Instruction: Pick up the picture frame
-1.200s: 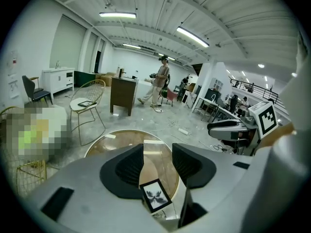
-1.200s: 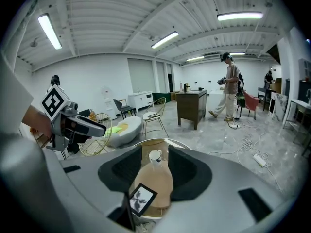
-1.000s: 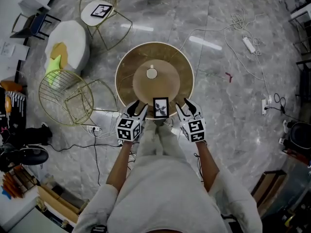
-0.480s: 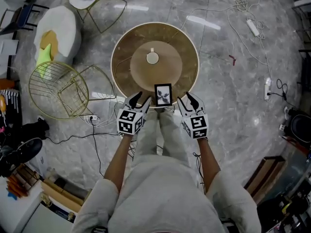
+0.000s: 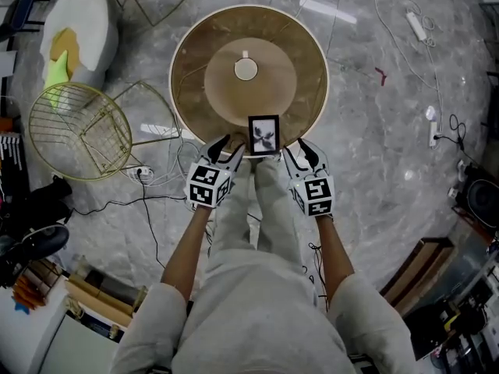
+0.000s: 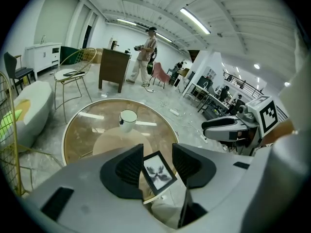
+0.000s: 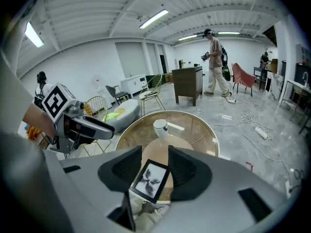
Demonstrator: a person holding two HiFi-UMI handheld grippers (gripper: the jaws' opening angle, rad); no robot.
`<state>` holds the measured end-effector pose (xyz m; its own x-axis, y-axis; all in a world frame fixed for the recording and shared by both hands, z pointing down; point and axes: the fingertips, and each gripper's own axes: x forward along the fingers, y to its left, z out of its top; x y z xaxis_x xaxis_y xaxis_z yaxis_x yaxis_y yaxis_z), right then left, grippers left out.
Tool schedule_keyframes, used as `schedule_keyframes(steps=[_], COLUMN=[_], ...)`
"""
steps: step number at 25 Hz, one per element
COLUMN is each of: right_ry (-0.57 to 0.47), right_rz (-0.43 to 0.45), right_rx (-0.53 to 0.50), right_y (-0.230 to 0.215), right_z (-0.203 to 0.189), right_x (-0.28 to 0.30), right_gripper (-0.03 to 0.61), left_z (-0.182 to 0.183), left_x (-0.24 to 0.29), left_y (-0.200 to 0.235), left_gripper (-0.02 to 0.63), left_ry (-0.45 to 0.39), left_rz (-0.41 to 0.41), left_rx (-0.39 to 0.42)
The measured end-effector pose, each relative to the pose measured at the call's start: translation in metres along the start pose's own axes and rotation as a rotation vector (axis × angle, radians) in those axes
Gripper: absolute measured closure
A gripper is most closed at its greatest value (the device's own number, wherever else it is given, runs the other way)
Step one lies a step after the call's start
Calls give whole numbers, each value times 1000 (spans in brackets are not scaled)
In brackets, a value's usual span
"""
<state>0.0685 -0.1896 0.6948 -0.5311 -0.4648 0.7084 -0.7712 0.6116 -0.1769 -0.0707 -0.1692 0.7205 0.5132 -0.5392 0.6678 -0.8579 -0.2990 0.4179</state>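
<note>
Frame: picture frame (image 5: 263, 135) sat on round surface (image 5: 195, 68), at the edge nearest both jaws, just ahead of them.
Left gripper (image 5: 228, 148): jaws apart, nothing clamped.
Right gripper (image 5: 298, 149): jaws apart, nothing clamped.

The rig I am running remotely, seen from the head camera: the left gripper (image 5: 227, 148) and right gripper (image 5: 299, 151) each carry a white cube (image 5: 207, 187) printed with black square markers. Up close I see grey moulded shells (image 6: 73, 188) and black ribbed pads (image 6: 127, 168). The wearer has a pale short-sleeved top (image 5: 257, 310) and matching trousers (image 5: 234, 216); the shoes (image 7: 150, 208) look white, though blurred.
</note>
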Motion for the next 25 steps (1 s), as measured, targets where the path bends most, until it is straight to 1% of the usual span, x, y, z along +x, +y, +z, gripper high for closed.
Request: schedule_keyframes(steps=[9, 18, 25], right_ry=[44, 92, 122], right_rz=[17, 39, 62], right_rx=[19, 49, 45], right_y=[0, -1, -2], right_z=[-35, -80, -106], right_x=[23, 50, 72], right_gripper=[414, 414, 414], left_z=[-33, -73, -99], left_x=[30, 58, 79], left_y=[-3, 4, 16], left_gripper=[437, 437, 437], left_ry=[40, 80, 95], left_rz=[-27, -30, -17], left_rx=[-8, -30, -68])
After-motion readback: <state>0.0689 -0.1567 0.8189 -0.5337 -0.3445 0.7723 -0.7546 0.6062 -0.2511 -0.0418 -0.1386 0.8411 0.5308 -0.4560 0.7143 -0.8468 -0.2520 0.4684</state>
